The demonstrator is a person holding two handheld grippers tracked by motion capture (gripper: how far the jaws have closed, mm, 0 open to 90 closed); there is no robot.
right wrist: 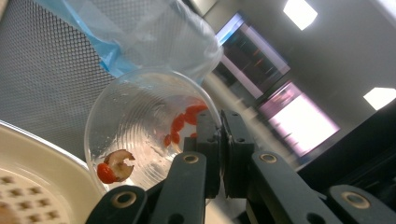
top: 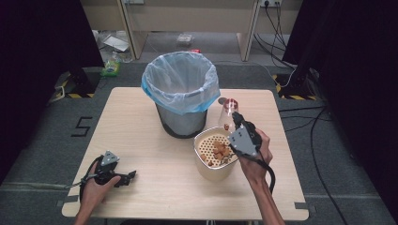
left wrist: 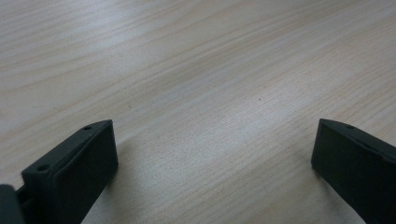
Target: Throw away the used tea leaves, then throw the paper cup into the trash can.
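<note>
Pinching the clear cup's (right wrist: 140, 126) rim, your right claw (right wrist: 220, 140) tilts it over the strainer bowl (top: 213, 166); your left claw (left wrist: 210, 154) rests wide on the desk (left wrist: 196, 70).

A mesh bin (top: 180, 119) with a blue bag (top: 180, 79) stands on the wooden worktop (top: 141, 140); cables (top: 277, 23) lie on the floor behind.

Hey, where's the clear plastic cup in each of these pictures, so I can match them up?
High view: the cup is right of centre, tipped between the bin and the strainer, gripped by the right gripper.
Left gripper view: bare table between open jaws; no cup.
Right gripper view: the cup is centre-left, its rim pinched by the jaws, red bits inside.
Shared landmark: the mesh bin with its blue bag.
</note>
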